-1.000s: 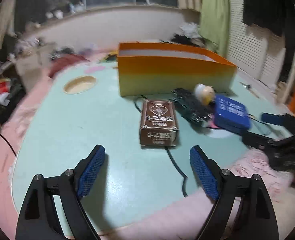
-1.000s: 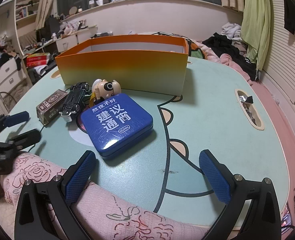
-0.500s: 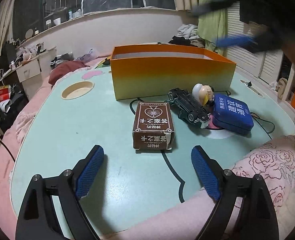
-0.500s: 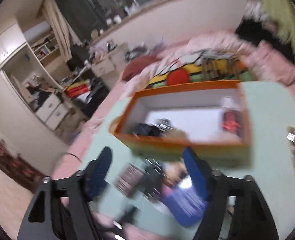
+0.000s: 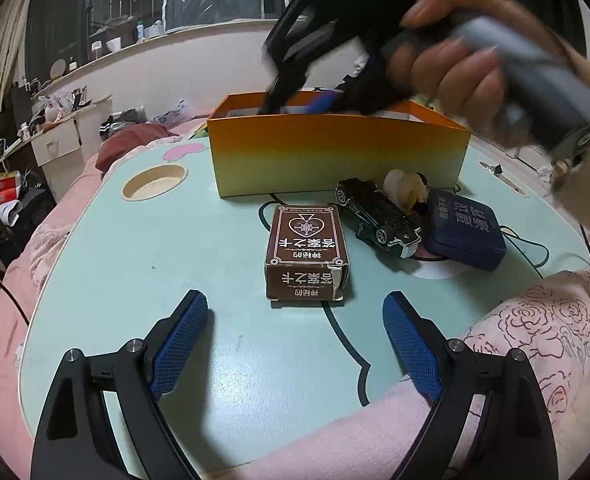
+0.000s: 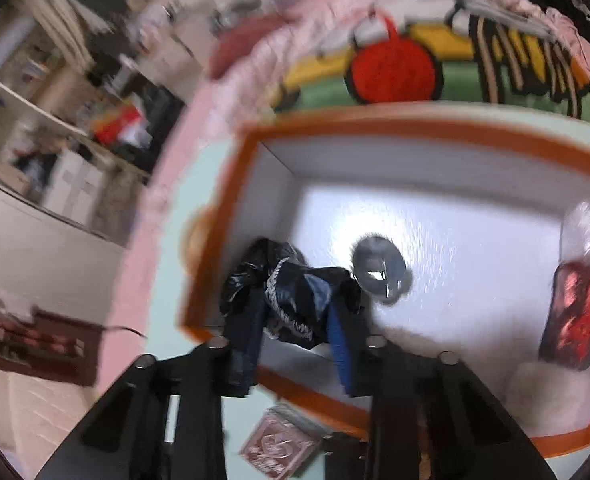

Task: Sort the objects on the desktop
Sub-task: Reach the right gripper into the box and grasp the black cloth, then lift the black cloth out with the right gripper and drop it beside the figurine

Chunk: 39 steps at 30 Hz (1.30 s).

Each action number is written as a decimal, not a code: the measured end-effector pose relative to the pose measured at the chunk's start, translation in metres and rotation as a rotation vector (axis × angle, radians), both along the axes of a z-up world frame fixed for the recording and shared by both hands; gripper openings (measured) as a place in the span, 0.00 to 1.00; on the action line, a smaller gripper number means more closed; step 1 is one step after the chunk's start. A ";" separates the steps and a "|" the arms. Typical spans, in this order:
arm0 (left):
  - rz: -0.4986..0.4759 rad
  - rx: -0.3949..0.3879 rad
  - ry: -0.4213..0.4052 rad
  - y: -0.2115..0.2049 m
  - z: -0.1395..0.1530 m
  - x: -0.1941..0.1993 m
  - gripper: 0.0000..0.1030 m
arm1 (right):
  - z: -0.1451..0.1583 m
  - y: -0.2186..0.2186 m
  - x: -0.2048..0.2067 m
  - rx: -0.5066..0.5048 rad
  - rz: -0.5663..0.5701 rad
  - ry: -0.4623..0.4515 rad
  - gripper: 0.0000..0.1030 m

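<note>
My left gripper (image 5: 295,344) before the card box (image 5: 306,252), toy car (image 5: 379,216) right of it, tin (image 5: 465,228) further right, figurine (image 5: 405,190) behind, storage box (image 5: 335,152) rearmost.

**Colours and patterns on the table**

The table (image 5: 107,264) is pale mint green with dark curved lines. The box (image 5: 335,160) fades from orange at the rim to yellow below; inside it is white. The card pack (image 5: 307,252) is brown with a white heart pattern. The toy car (image 5: 379,216) is dark green, the tin (image 5: 463,228) navy blue. The left gripper (image 5: 295,344) is black with blue pads. The cloth (image 5: 535,332) is pink with dark rose outlines.
</note>
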<state>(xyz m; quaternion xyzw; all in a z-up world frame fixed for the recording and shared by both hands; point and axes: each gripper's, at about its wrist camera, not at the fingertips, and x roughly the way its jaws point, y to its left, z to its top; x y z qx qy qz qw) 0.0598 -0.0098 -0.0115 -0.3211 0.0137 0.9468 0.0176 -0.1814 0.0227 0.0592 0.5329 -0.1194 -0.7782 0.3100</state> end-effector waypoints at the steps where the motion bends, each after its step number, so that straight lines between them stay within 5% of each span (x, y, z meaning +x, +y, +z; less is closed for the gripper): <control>1: 0.000 0.000 0.000 0.001 0.000 0.000 0.87 | 0.016 0.010 0.007 -0.041 -0.007 0.041 0.15; 5: 0.001 -0.001 0.000 0.001 0.000 0.000 0.87 | 0.064 0.051 0.042 -0.148 -0.030 0.199 0.15; 9: 0.001 -0.001 0.000 0.001 0.001 0.000 0.87 | 0.081 0.096 0.079 -0.207 -0.067 0.260 0.15; 15: 0.002 -0.002 0.000 0.001 0.001 0.000 0.87 | 0.037 0.153 0.121 -0.144 -0.087 0.171 0.15; 19: 0.003 -0.003 -0.001 0.001 0.001 0.000 0.88 | -0.006 0.166 0.111 -0.090 -0.157 0.100 0.15; 27: 0.003 -0.004 -0.001 0.002 0.001 0.000 0.88 | -0.027 0.143 0.095 0.029 -0.212 0.206 0.19; 34: 0.004 -0.004 -0.001 0.002 0.001 0.000 0.88 | -0.016 0.161 0.179 0.106 -0.225 0.445 0.57; 39: 0.004 -0.005 -0.001 0.002 0.001 0.001 0.88 | -0.048 0.161 0.212 0.140 -0.152 0.412 0.80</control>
